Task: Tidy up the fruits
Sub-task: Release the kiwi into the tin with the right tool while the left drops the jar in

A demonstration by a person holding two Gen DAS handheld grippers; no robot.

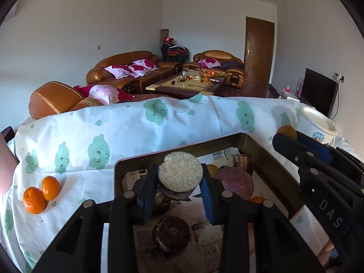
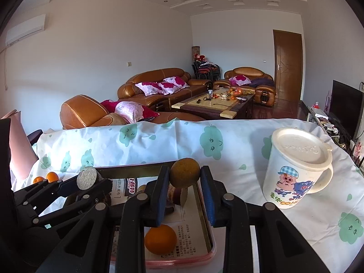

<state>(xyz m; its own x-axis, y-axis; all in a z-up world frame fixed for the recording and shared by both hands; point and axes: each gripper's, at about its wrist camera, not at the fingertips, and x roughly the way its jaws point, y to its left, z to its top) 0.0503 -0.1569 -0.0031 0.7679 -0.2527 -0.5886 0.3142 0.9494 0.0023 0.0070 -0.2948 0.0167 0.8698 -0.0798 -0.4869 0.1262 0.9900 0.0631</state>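
Left gripper [image 1: 179, 195]: jaws clamped on one pale-faced cut piece [image 1: 180, 174], over the tray [image 1: 254, 149]. Right gripper [image 2: 184, 195]: jaws closed on one brownish round fruit [image 2: 185, 172], above the tray's right edge.

In tray, on newspaper lining: one purple-faced cut piece [image 1: 236, 183] at 3 o'clock of the left jaws, one dark round piece [image 1: 171, 233] at 6 o'clock, one orange [image 2: 160, 239] below the right jaws; other pieces partly hidden, uncounted.

On bench cloth [image 1: 127, 132]: two oranges [image 1: 34, 200], touching, at 9 o'clock of tray. One lidded mug [image 2: 295, 170] at 3 o'clock.
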